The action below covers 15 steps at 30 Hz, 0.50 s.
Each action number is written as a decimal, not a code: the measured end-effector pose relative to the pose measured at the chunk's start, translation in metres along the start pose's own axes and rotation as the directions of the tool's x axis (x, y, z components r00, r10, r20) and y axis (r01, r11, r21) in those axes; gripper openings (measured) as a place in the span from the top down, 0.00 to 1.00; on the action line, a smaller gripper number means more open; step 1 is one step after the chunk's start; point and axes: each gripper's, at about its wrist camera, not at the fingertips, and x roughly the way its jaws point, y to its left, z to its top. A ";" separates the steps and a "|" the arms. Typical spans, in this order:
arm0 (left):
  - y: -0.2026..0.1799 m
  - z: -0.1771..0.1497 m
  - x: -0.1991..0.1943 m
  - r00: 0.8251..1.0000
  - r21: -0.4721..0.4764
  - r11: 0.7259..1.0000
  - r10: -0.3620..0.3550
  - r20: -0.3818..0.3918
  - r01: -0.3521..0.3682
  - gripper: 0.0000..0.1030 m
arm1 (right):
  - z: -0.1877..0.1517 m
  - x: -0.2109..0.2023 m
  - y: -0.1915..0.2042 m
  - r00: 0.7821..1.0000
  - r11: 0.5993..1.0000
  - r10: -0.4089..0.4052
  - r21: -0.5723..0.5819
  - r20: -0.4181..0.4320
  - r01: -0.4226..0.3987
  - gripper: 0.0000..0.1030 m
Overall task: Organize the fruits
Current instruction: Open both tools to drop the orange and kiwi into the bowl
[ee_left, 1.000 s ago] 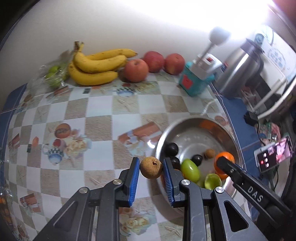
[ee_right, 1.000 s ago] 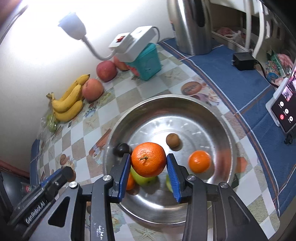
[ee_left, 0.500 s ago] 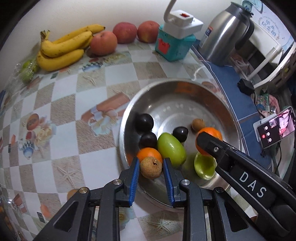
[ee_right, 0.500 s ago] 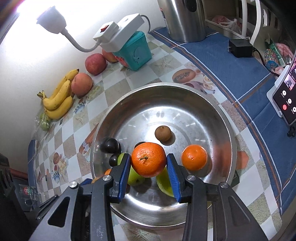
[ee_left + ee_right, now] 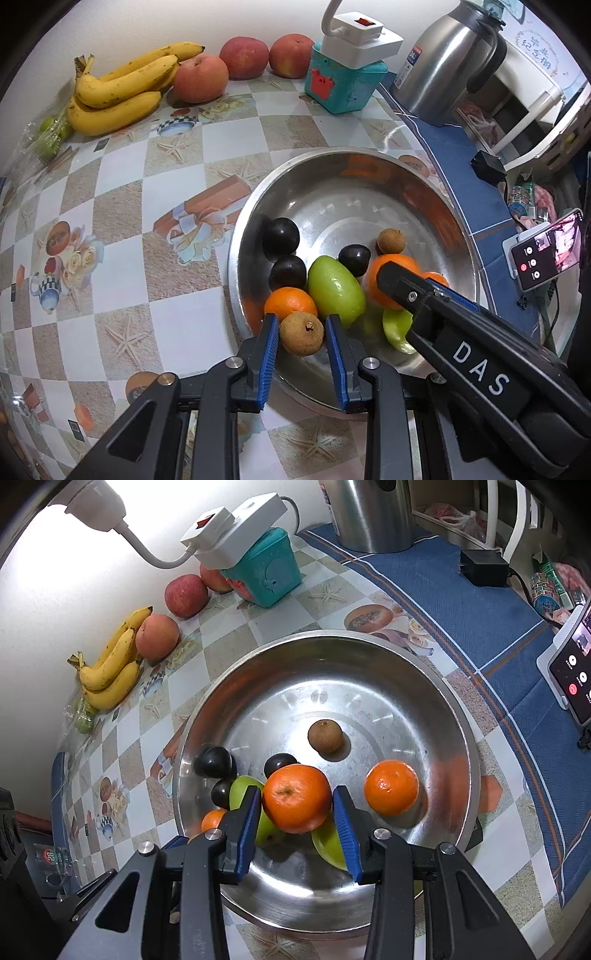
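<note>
The left gripper (image 5: 301, 334) points steeply down over the near-left rim of the steel bowl (image 5: 369, 155), its blue pads clamped on a brown longan (image 5: 301, 333). The right gripper (image 5: 297, 808), also angled steeply down above the bowl's near side, grips an orange (image 5: 297, 798) between its pads.

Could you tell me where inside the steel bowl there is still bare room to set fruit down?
The steel bowl is bare across its far half, beyond the loose longan. Its near left side is crowded with dark plums and a green fruit.
</note>
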 end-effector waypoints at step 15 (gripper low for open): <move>-0.006 -0.002 0.002 1.000 0.016 1.000 -0.013 -0.012 0.013 0.71 | 0.001 -0.004 0.002 1.000 1.000 0.006 -0.003 0.015 -0.006 0.59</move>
